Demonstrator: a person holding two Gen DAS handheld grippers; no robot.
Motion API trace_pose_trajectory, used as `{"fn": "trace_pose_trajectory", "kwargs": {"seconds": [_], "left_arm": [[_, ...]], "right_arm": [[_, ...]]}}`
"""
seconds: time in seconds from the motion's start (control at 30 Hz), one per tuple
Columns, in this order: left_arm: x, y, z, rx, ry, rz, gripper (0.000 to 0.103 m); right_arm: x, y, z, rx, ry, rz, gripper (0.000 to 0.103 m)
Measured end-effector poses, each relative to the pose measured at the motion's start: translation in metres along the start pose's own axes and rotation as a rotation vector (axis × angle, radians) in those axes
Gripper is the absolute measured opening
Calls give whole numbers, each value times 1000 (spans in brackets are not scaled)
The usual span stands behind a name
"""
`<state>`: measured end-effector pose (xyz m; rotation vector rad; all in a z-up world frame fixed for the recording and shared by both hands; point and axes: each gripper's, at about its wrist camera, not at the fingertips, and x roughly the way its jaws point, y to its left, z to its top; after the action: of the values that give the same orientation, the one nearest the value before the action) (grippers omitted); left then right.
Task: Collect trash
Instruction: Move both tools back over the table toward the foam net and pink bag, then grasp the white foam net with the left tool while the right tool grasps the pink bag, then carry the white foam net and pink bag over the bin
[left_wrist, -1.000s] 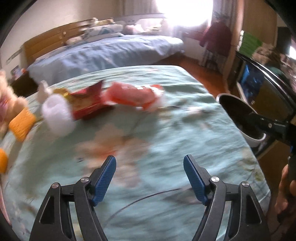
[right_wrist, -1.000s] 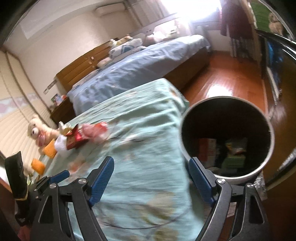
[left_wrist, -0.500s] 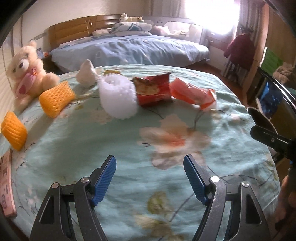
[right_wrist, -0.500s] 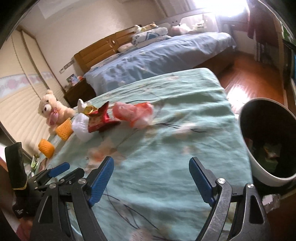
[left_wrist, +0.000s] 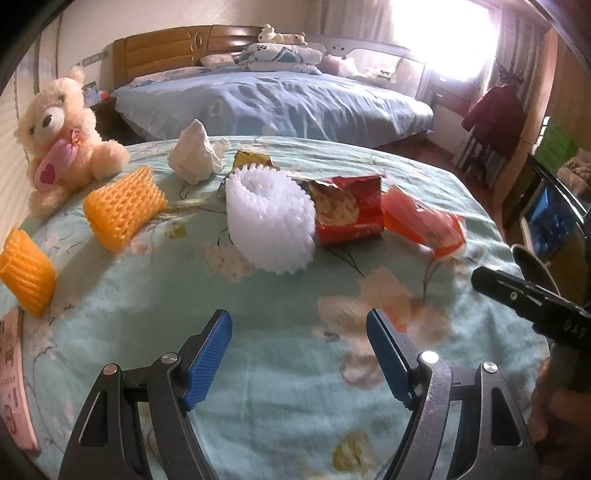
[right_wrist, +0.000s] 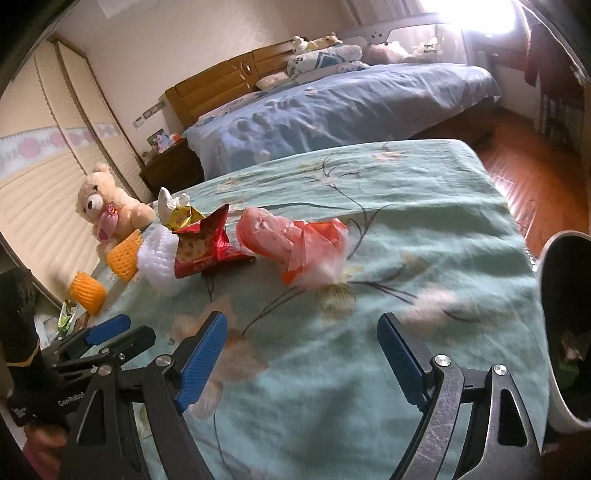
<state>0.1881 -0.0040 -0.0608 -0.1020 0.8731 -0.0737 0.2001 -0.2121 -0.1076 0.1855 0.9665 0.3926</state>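
Observation:
Trash lies across the far side of a green floral cloth (left_wrist: 280, 325): a white foam net (left_wrist: 271, 225), a red snack bag (left_wrist: 349, 210), a crumpled red plastic bag (left_wrist: 424, 221), a white paper wad (left_wrist: 195, 155), a yellow wrapper (left_wrist: 251, 159) and two orange foam nets (left_wrist: 123, 206) (left_wrist: 26, 273). My left gripper (left_wrist: 299, 354) is open and empty, short of the white net. My right gripper (right_wrist: 299, 354) is open and empty, short of the red plastic bag (right_wrist: 295, 243). The snack bag (right_wrist: 203, 243) lies left of it. The trash bin (right_wrist: 565, 325) stands at the right edge.
A teddy bear (left_wrist: 59, 129) sits at the far left of the cloth. A pink booklet (left_wrist: 11, 380) lies at the left edge. A bed with a blue cover (left_wrist: 273, 99) stands behind. The bin's rim (left_wrist: 532, 262) shows at the cloth's right edge, wooden floor (right_wrist: 532, 173) beyond.
Both grippers have swung left, away from the bin and toward the trash pile. The bin has slid to the right edge of the right wrist view. Both stay open.

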Motion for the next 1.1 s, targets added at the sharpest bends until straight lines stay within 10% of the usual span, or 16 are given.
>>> {"fn": "trace_pose_trajectory", "kwargs": {"seconds": [0.6,0.7,0.87,1.1], "left_arm": [[53,19,44,-58,17,-14,73],[59,21,46,-66,18,-23,58],[57,23,41,-60,12,-29,29],[32,22,16,-39,9,-33,24]], "right_arm": [[52,3,39,-37,69,28,85],[55,6,38,-48,72,12,81],[53,6,37,-44,73,0,47],[25,6,28,-35,24,-4,41]]}}
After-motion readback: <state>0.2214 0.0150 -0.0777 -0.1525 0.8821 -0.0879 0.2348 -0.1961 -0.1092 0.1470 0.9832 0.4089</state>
